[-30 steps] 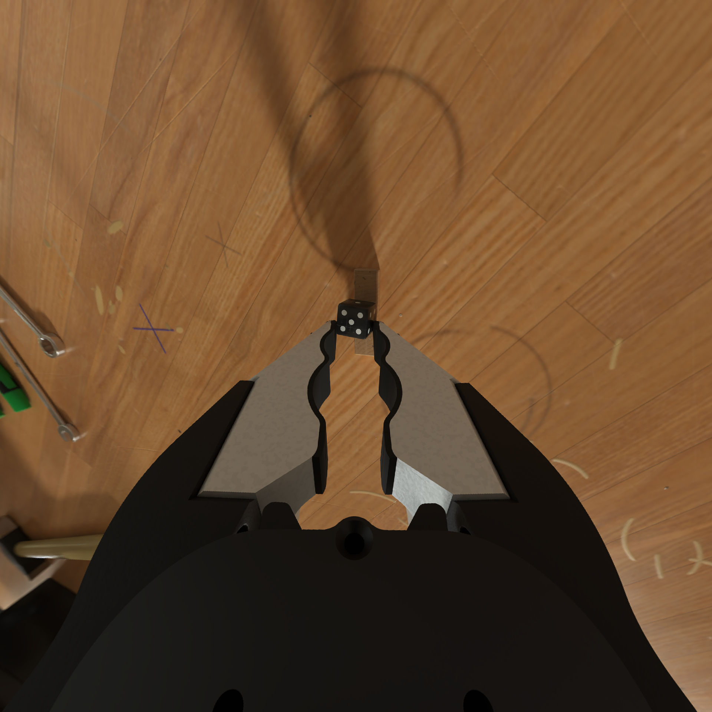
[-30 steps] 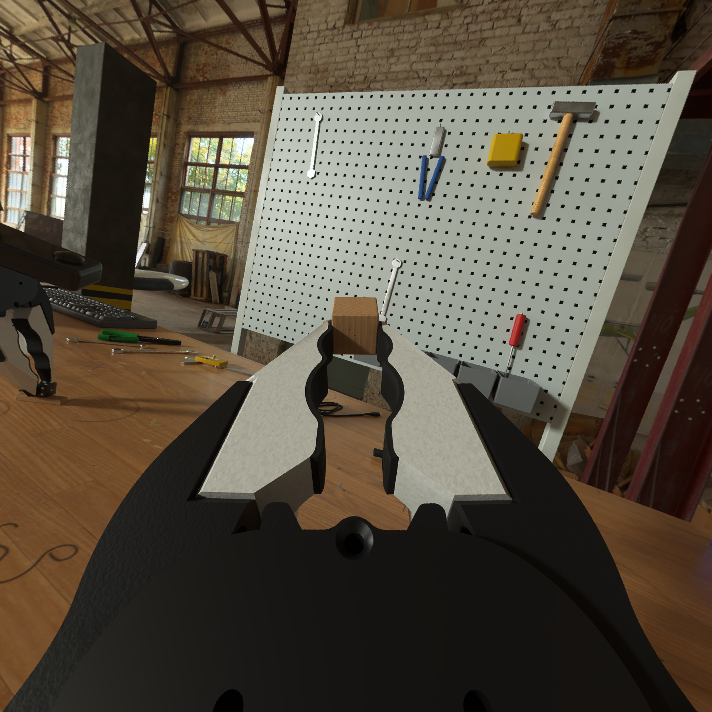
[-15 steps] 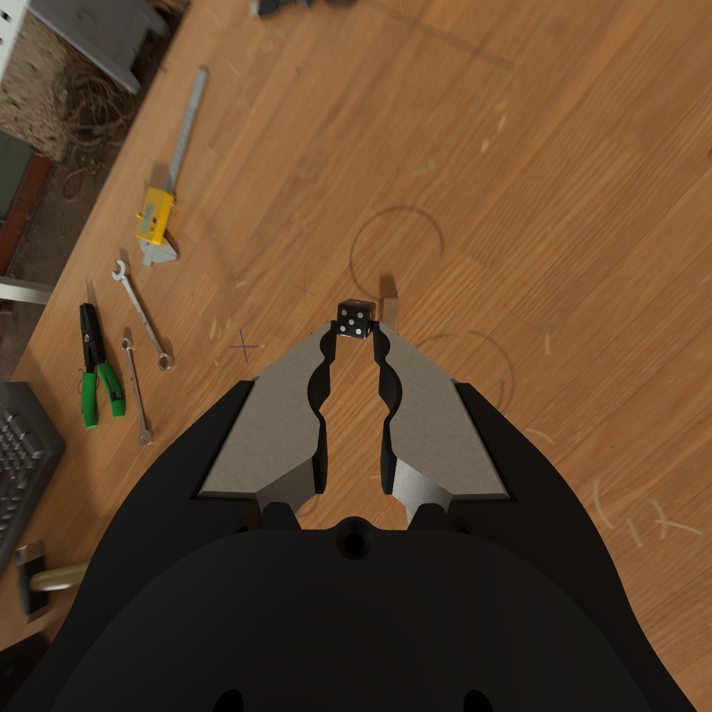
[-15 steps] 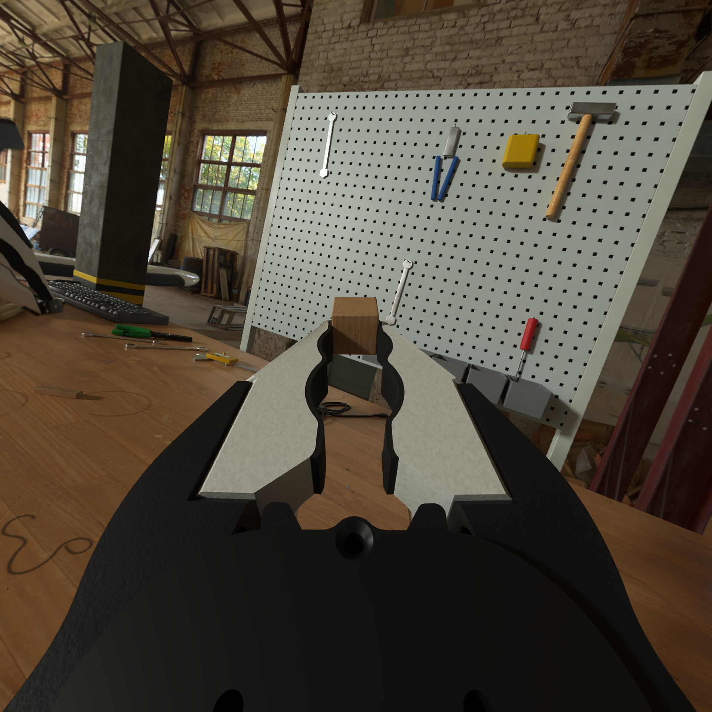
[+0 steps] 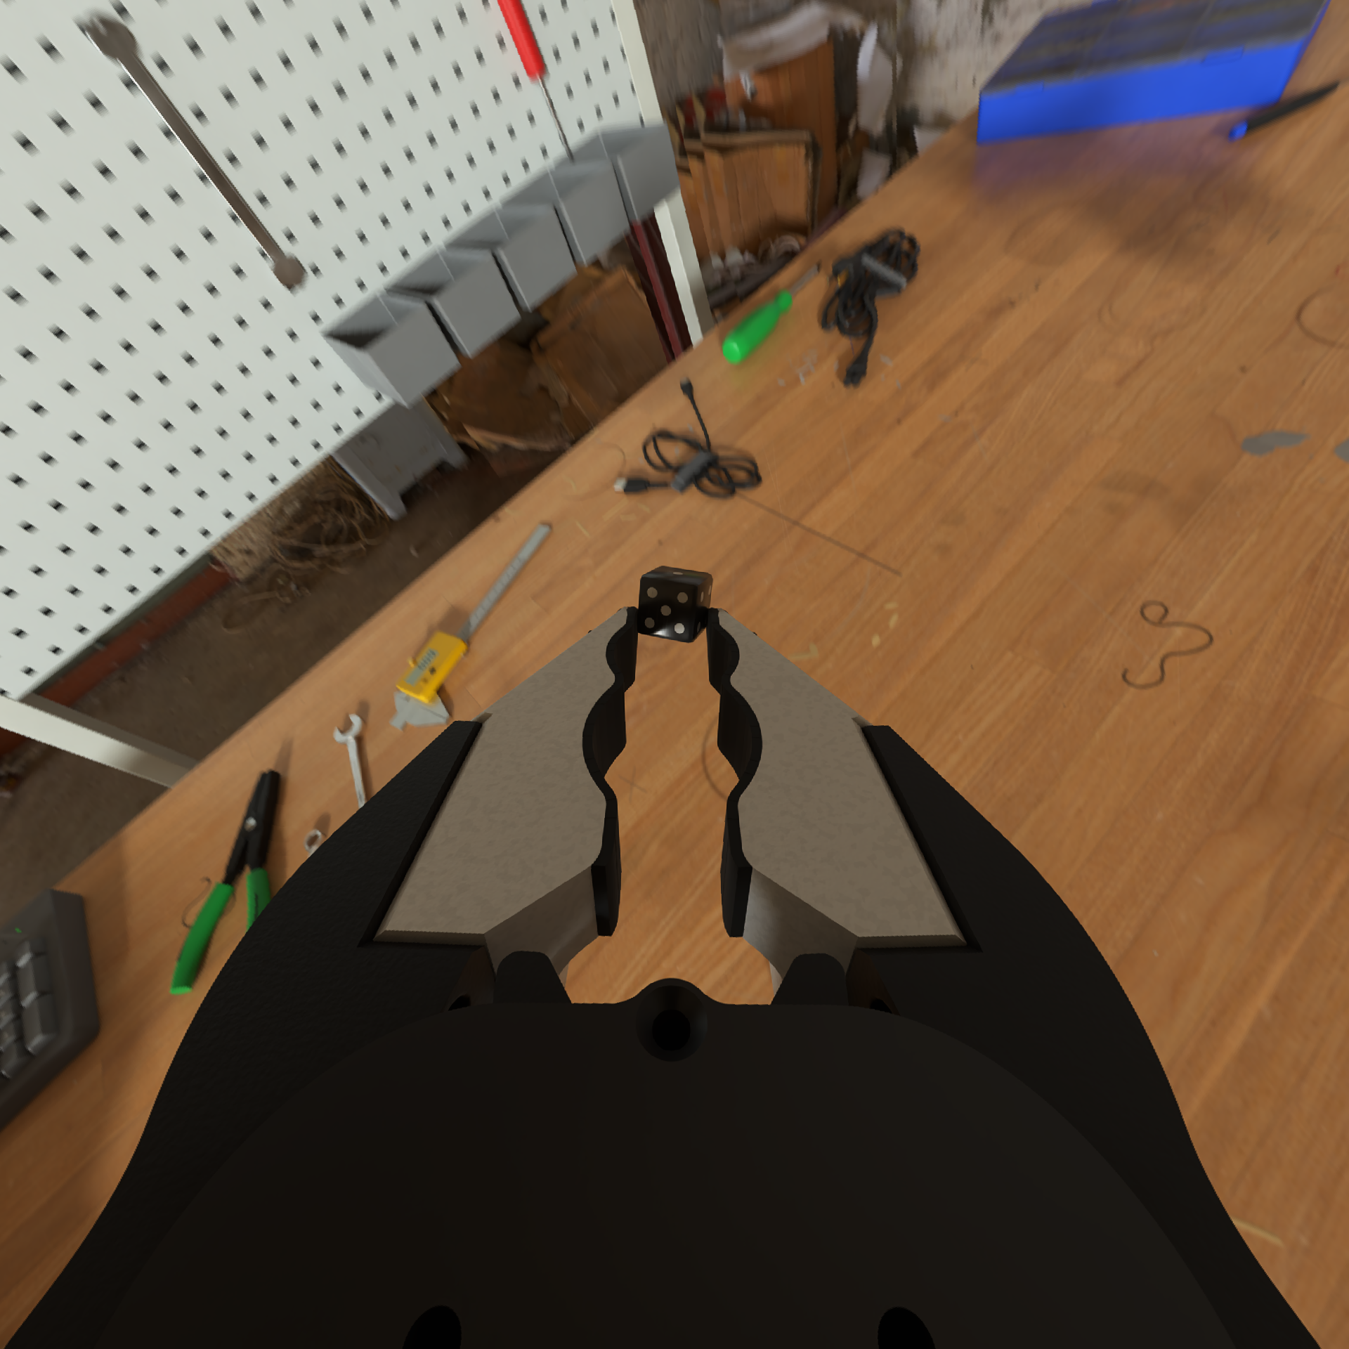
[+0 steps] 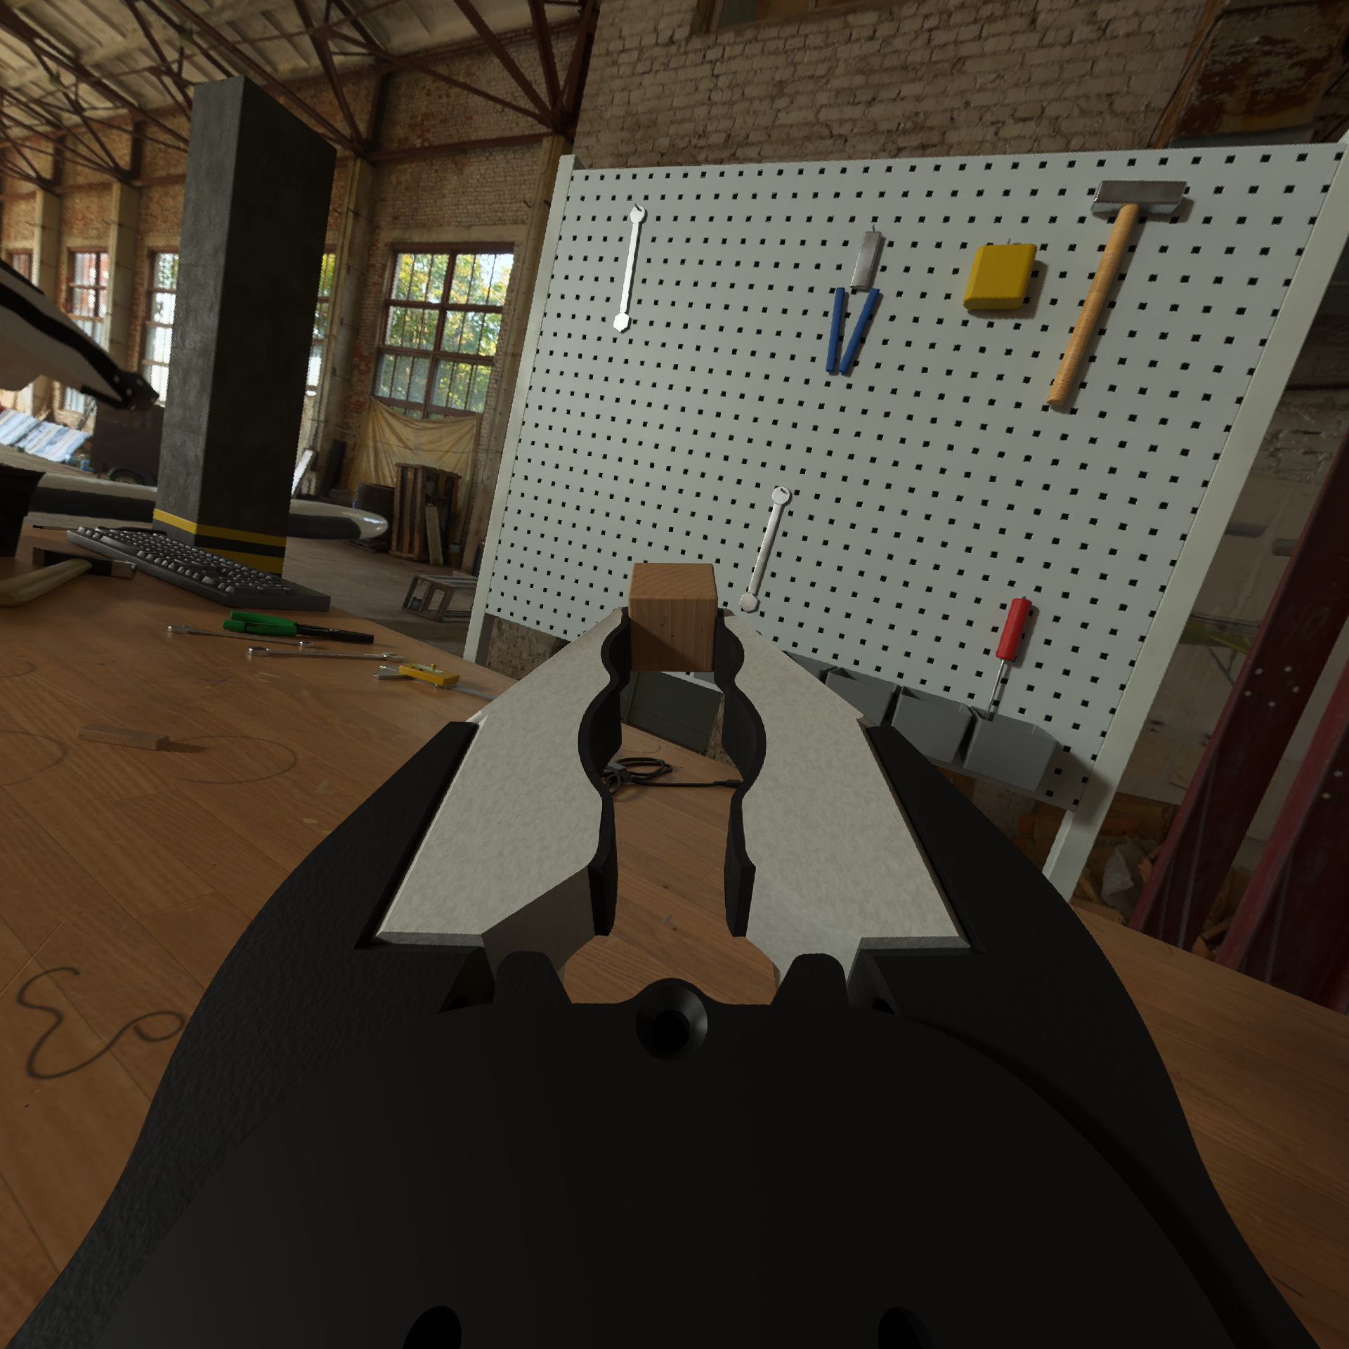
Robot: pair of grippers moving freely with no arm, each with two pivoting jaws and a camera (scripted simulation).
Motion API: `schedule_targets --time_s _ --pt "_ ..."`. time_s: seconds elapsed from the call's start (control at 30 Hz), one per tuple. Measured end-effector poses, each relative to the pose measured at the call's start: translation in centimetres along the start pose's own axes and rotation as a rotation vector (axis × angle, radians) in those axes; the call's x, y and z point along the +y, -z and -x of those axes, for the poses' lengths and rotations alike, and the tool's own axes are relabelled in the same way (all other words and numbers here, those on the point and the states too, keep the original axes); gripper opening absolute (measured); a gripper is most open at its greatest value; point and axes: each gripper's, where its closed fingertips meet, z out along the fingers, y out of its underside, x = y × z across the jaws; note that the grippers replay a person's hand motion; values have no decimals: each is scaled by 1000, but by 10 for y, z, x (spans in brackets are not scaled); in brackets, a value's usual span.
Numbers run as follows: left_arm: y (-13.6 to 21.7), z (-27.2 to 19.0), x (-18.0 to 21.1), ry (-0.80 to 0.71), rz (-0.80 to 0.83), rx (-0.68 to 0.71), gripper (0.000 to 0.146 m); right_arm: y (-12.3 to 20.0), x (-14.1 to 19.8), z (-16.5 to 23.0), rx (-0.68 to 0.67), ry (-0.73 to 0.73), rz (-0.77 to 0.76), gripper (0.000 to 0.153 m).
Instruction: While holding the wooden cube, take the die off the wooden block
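Note:
My left gripper (image 5: 671, 620) is shut on a black die (image 5: 673, 603) with white pips and holds it well above the wooden bench. My right gripper (image 6: 671, 635) is shut on a light wooden cube (image 6: 671, 626) and holds it in the air in front of the pegboard. The flat wooden block (image 6: 124, 737) lies bare on the bench at the left of the right wrist view, inside a drawn circle. It is out of the left wrist view. Part of the left gripper (image 6: 66, 350) shows high at the left edge of the right wrist view.
A white pegboard (image 6: 912, 452) with tools and grey bins (image 5: 511, 277) stands behind the bench. On the bench lie green pliers (image 5: 219, 883), wrenches (image 5: 352, 752), a yellow caliper (image 5: 438, 657), a keyboard (image 6: 190, 566), black cables (image 5: 701, 460), a green screwdriver (image 5: 759, 325) and a blue box (image 5: 1139, 66).
My left gripper has lifted the die off the block, risen high and tilted up towards the pegboard. The block stays on the bench. My right gripper has drifted slightly with the cube.

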Motion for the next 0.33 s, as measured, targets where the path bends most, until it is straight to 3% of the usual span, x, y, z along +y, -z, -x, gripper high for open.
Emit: schedule_targets --time_s 0.13,0.33 --pt "10 -4 -34 -29 -154 -5 19 0 0 2 -13 -6 -3 21" --pt "3 -70 -80 -67 -301 221 19 -1 -7 32 -233 -50 -40 21"
